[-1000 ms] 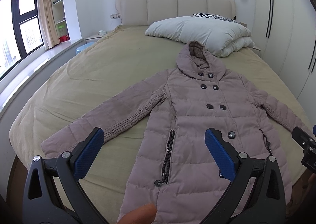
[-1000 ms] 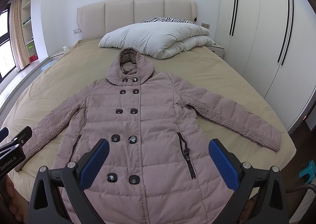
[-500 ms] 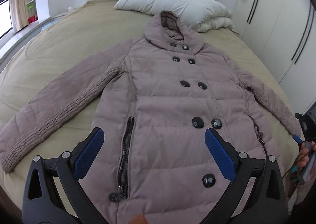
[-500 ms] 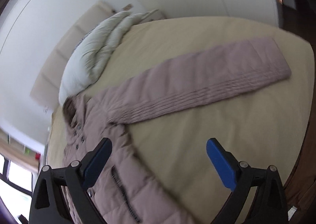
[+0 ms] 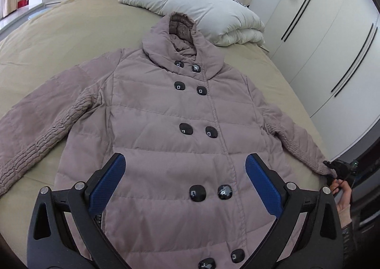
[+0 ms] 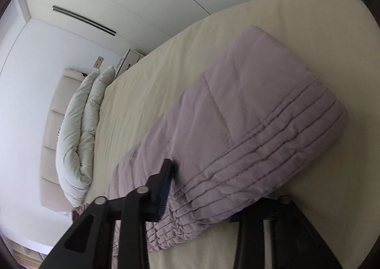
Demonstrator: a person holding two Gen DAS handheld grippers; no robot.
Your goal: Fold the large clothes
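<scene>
Right wrist: sleeve (image 6: pixel 237 126) between right tongs (image 6: pixel 201 200).

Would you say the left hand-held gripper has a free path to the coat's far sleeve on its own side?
Probably yes: the left hand-held gripper hangs open above the coat, and nothing lies across that sleeve on the bed.

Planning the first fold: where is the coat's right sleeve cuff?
In the left wrist view, the cuff lies at the bed's right edge, where the right hand-held gripper straddles the sleeve.

Bare bedsheet (image 5: pixel 54 39) beside coat (image 5: pixel 171 126); duvet (image 5: pixel 213 12) beyond hood.
</scene>
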